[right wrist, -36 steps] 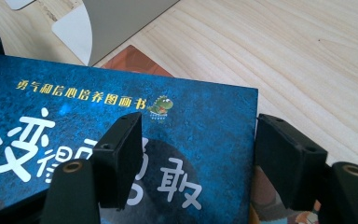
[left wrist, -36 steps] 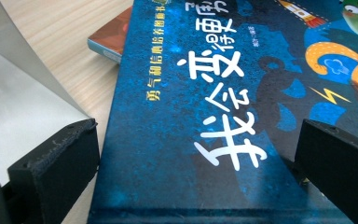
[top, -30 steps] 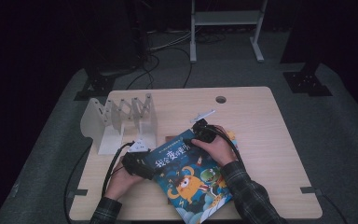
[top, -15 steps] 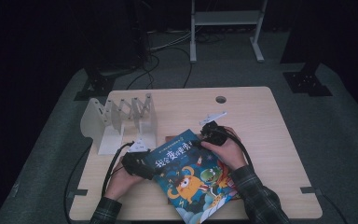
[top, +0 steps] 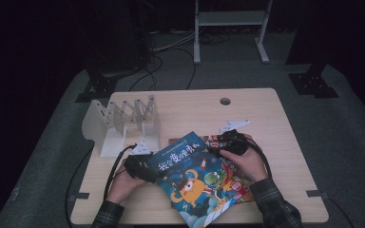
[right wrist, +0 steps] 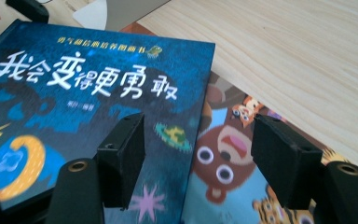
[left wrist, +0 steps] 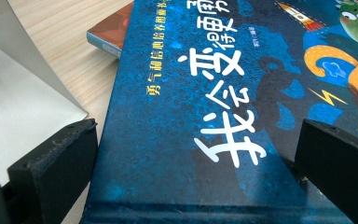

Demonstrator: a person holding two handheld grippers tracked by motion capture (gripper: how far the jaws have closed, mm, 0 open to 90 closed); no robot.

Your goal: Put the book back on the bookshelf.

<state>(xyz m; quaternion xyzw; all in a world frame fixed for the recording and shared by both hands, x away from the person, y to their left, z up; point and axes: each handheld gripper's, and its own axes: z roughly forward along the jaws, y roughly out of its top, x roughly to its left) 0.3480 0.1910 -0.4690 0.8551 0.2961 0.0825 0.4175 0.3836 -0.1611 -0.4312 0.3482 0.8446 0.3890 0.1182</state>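
Observation:
A blue picture book (top: 190, 175) with white Chinese title lettering lies slanted on the near middle of the table, partly on top of a second picture book (right wrist: 223, 158) with a brown bear on its cover. My left gripper (top: 153, 173) is at the blue book's left corner. In the left gripper view the jaws (left wrist: 196, 158) stand wide with that book (left wrist: 205, 116) between them, and no pad visibly presses on it. My right gripper (top: 219, 149) hovers over the books' upper right edge. Its jaws (right wrist: 198, 158) are apart with nothing between them, above the blue book (right wrist: 88, 93).
A white folding book rack (top: 123, 118) stands at the table's left back; its plate (left wrist: 14, 93) is close beside my left gripper. The lower book's corner (left wrist: 112, 32) sticks out towards the rack. Bare wooden table (top: 266, 118) lies to the right and behind, with a cable hole (top: 225, 101).
My right hand and gripper have moved to the right, away from the blue book's top corner, to above the bear book. The left hand and the blue book have stayed put.

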